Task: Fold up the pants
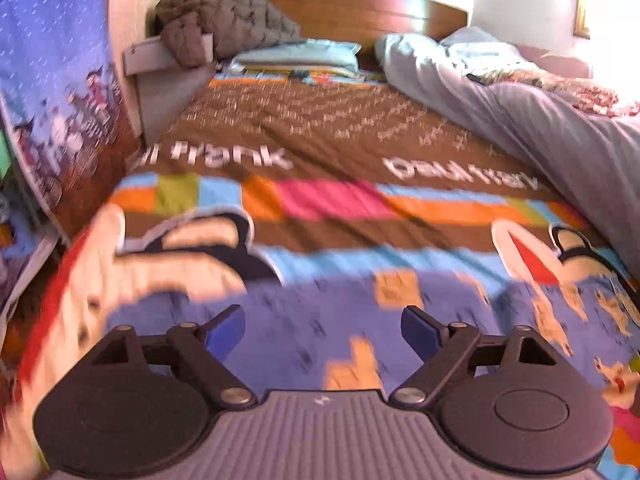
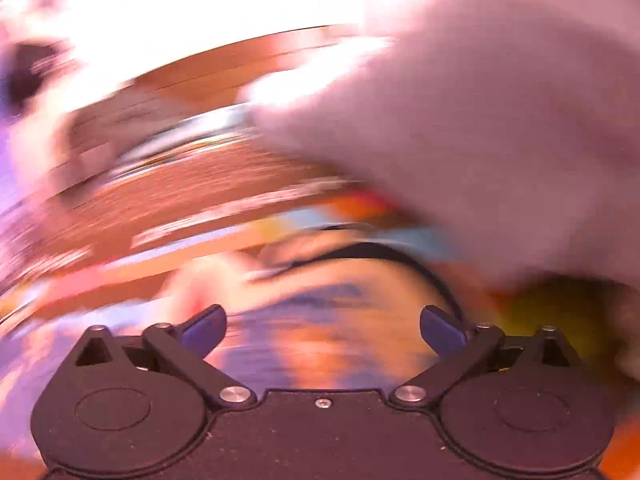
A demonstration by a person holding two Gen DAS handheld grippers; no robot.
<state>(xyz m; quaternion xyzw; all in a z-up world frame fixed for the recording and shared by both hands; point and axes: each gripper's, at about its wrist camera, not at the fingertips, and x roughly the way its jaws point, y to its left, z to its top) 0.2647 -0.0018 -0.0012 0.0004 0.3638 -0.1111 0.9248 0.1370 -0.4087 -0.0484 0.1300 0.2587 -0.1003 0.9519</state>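
My left gripper [image 1: 323, 330] is open and empty, low over the near part of a bed covered by a colourful cartoon bedspread [image 1: 320, 216]. A long grey garment or blanket [image 1: 552, 120], possibly the pants, lies crumpled along the bed's right side. My right gripper [image 2: 323, 332] is open and empty. The right wrist view is heavily motion-blurred; a large pale grey cloth mass [image 2: 480, 120] fills its upper right, and I cannot tell what it is.
A wooden headboard [image 1: 360, 4] and a light blue pillow [image 1: 300, 56] are at the far end. A brown quilted jacket [image 1: 224, 20] is piled on a shelf at the back left. A blue patterned cloth [image 1: 52, 80] hangs at the left.
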